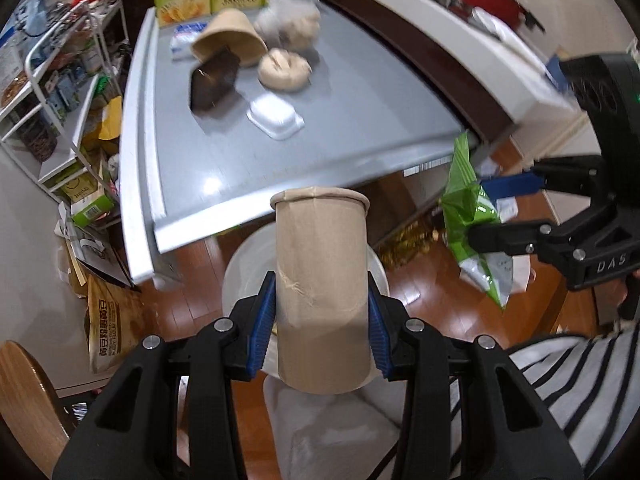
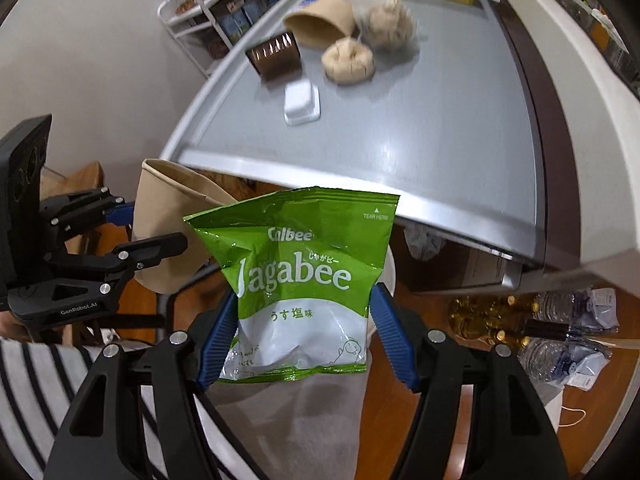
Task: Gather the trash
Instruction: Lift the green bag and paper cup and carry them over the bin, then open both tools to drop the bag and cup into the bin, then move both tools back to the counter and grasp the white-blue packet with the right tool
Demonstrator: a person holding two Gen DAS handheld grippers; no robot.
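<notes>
Left wrist view shows my left tool (image 1: 322, 312) pinching a brown paper cup (image 1: 322, 280) across its body, blue pads pressed to both sides, rim pointing away from me. Under it I see a white round bin (image 1: 240, 280), partly hidden, so the cup hangs off the table (image 1: 360, 120) and above the floor. My right tool (image 2: 302, 334) pinches a green snack bag (image 2: 298, 280) by its lower sides, out past the table edge too. I judge the cup light and thin-walled; it dents easily, so a mid-body hold with gentle pressure suits it. The bag looks light, crinkly and slippery, so it is best taken where the film bunches. On the table lie a tipped paper cup (image 1: 230, 38), a dark wrapper (image 1: 214, 80), a small white tray (image 1: 276, 116), a round crumpled wad (image 1: 284, 70) and a clear bag (image 1: 290, 20), all soft, light trash
</notes>
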